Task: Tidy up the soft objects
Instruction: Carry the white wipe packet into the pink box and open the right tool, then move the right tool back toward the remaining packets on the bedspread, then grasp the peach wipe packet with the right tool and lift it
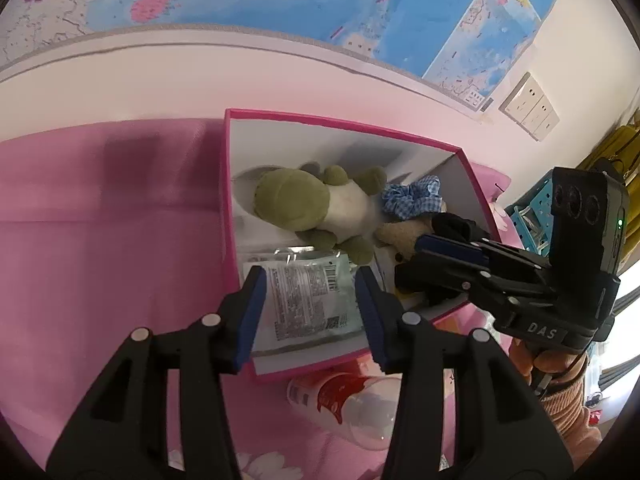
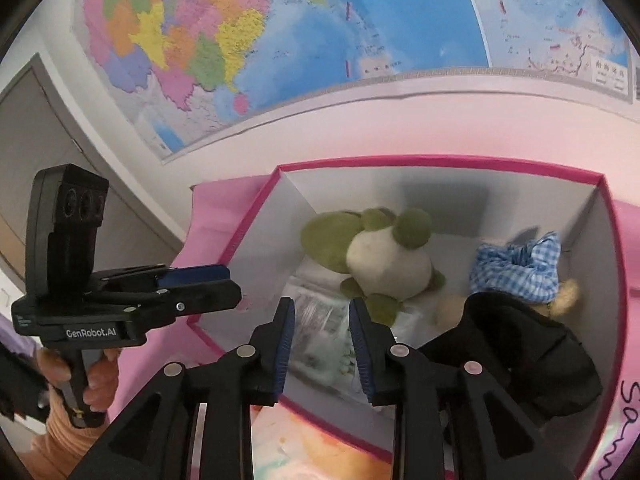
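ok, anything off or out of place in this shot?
One thing: a clear cup with red print lies on its side on the pink bedding, outside the pink box, at its near wall. The green frog plush, checked scrunchie and packet lie inside.

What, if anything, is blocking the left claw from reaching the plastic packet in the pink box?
Nothing visible. The left gripper, jaws open, hangs right over the packet, which lies uncovered at the near end of the open-topped pink box. The green frog plush only overlaps its far edge.
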A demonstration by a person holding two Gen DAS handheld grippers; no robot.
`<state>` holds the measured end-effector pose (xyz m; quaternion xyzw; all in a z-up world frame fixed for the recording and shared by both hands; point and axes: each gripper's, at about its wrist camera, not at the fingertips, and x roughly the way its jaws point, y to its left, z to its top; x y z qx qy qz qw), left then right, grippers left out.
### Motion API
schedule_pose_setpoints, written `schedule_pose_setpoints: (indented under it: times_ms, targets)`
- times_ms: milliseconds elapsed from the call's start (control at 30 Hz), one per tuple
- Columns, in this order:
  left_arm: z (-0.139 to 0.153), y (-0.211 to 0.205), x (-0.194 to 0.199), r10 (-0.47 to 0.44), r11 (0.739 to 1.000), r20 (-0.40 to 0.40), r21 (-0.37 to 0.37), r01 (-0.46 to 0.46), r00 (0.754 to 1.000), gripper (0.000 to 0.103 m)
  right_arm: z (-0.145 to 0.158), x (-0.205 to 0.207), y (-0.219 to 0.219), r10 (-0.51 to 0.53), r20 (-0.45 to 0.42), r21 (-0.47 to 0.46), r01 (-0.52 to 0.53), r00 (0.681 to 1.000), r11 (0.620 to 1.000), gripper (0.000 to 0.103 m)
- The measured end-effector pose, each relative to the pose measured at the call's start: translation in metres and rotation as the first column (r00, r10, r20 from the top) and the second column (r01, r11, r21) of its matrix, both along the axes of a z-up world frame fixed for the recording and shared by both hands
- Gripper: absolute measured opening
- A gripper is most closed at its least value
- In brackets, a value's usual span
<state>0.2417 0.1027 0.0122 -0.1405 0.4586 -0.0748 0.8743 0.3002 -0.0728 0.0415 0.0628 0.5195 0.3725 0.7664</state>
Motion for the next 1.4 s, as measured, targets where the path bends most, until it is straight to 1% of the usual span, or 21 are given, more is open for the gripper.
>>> schedule_pose_setpoints:
  times_ms: [133, 233, 367, 467, 600, 733, 833, 900, 967, 1133, 1267, 1400]
  targets:
    - [0.01, 0.003, -0.019, -0.001, 1.0, 0.056, 0.021, 0.0, 0.998, 0.049, 0.008, -0.013, -0.011, 0.019, 0.021, 0.026, -0.019, 1.0, 0.999, 0.029]
    - [0.02, 0.005, -0.043, -0.014, 1.0, 0.118, 0.02, 0.012, 0.993, 0.051, 0.018, -0.026, -0.018, 0.034, 0.041, 0.041, -0.036, 0.999, 0.999, 0.031]
    - [0.029, 0.001, -0.076, -0.039, 0.999, 0.175, 0.014, 0.037, 0.984, 0.054, 0.034, -0.046, -0.023, 0.057, 0.088, 0.044, -0.061, 0.995, 0.997, 0.034]
    - [0.03, -0.003, -0.099, -0.06, 0.998, 0.193, 0.008, 0.059, 0.979, 0.055, 0.045, -0.064, -0.025, 0.079, 0.125, 0.045, -0.085, 0.989, 0.995, 0.038]
    - [0.027, -0.008, -0.123, -0.073, 0.997, 0.204, 0.007, 0.073, 0.976, 0.055, 0.058, -0.086, -0.025, 0.11, 0.153, 0.056, -0.119, 0.982, 0.991, 0.041]
    - [0.018, -0.01, -0.145, -0.075, 0.996, 0.2, -0.027, 0.082, 0.977, 0.056, 0.069, -0.106, -0.025, 0.13, 0.181, 0.06, -0.143, 0.975, 0.988, 0.043]
    - [0.01, -0.012, -0.159, -0.075, 0.995, 0.188, -0.045, 0.085, 0.979, 0.06, 0.076, -0.119, -0.029, 0.139, 0.191, 0.073, -0.155, 0.972, 0.985, 0.045]
    - [0.006, -0.015, -0.169, -0.076, 0.995, 0.184, -0.048, 0.086, 0.98, 0.064, 0.08, -0.129, -0.034, 0.144, 0.199, 0.078, -0.162, 0.969, 0.984, 0.048]
    - [-0.003, -0.02, -0.179, -0.084, 0.995, 0.172, -0.046, 0.093, 0.982, 0.064, 0.083, -0.137, -0.04, 0.146, 0.201, 0.086, -0.166, 0.969, 0.982, 0.051]
    - [-0.022, -0.032, -0.198, -0.126, 0.989, 0.131, -0.06, 0.134, 0.983, 0.065, 0.089, -0.159, -0.059, 0.148, 0.189, 0.103, -0.17, 0.971, 0.98, 0.053]
    - [-0.035, -0.039, -0.209, -0.153, 0.983, 0.1, -0.087, 0.162, 0.983, 0.065, 0.082, -0.176, -0.072, 0.149, 0.153, 0.095, -0.165, 0.977, 0.982, 0.055]
    - [-0.05, -0.042, -0.218, -0.164, 0.977, 0.06, -0.126, 0.171, 0.985, 0.065, 0.064, -0.188, -0.076, 0.161, 0.092, 0.076, -0.168, 0.983, 0.983, 0.055]
